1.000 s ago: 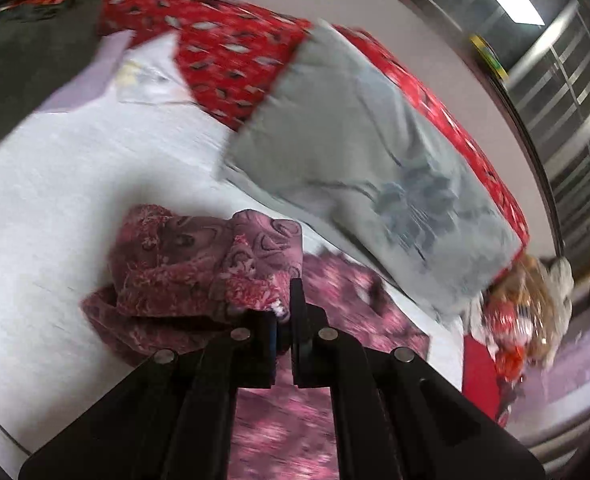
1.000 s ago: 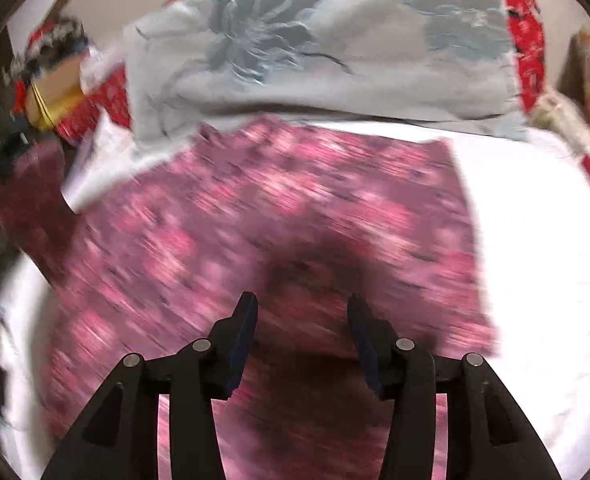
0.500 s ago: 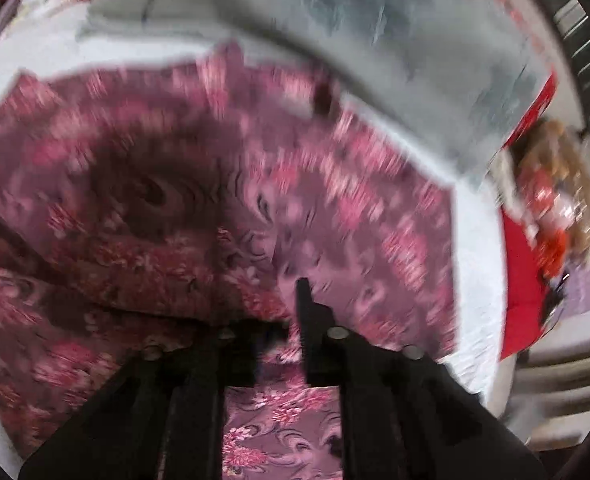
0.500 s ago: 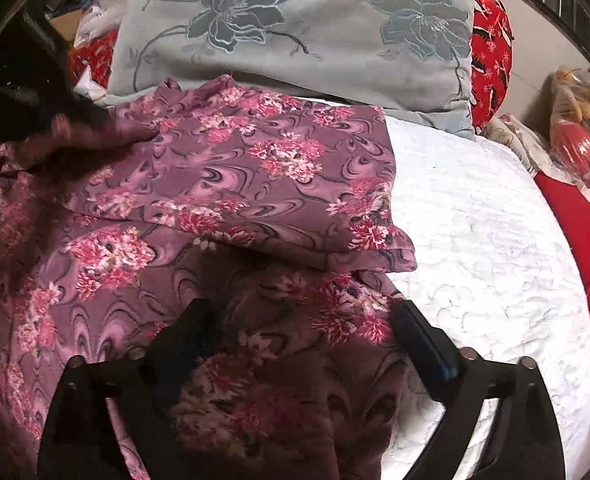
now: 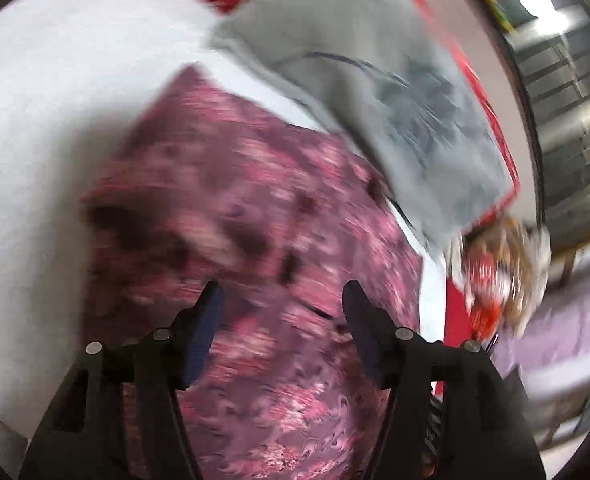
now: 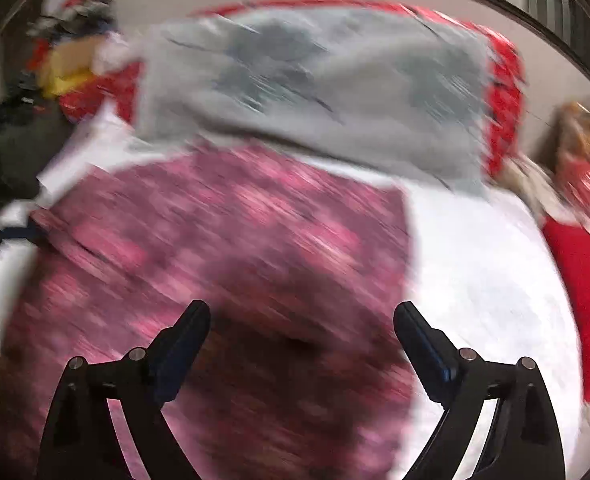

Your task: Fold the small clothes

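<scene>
Claws first: the left claw (image 5: 281, 300) hovers over the floral garment (image 5: 255, 220) with its jaws opening and nothing pinched between them; the cloth lies below the gap, not pressed by the pads. The right claw (image 6: 301, 320) is spread wide, its jaws just beginning to close, and it too holds nothing, with the same pink-and-maroon fabric (image 6: 223, 248) beneath it. Both views are heavily blurred, so fine creases and hems cannot be read.

The garment lies on the white bed cover (image 5: 55, 100), roughly squared off, its far edge just beside a grey flowered pillow (image 5: 375, 80) that leans against a red patterned cushion (image 6: 503, 112). Dark clothes (image 6: 11, 144) are heaped at the far left in the right view.

The step in hand looks like a release after laying a fold, with the next grasp still to be chosen. To do it well, each claw should settle before closing, take a near corner or hem through one layer only, and pinch fully. Lifting both corners together and carrying them evenly keeps the fold straight and off the pillow.
</scene>
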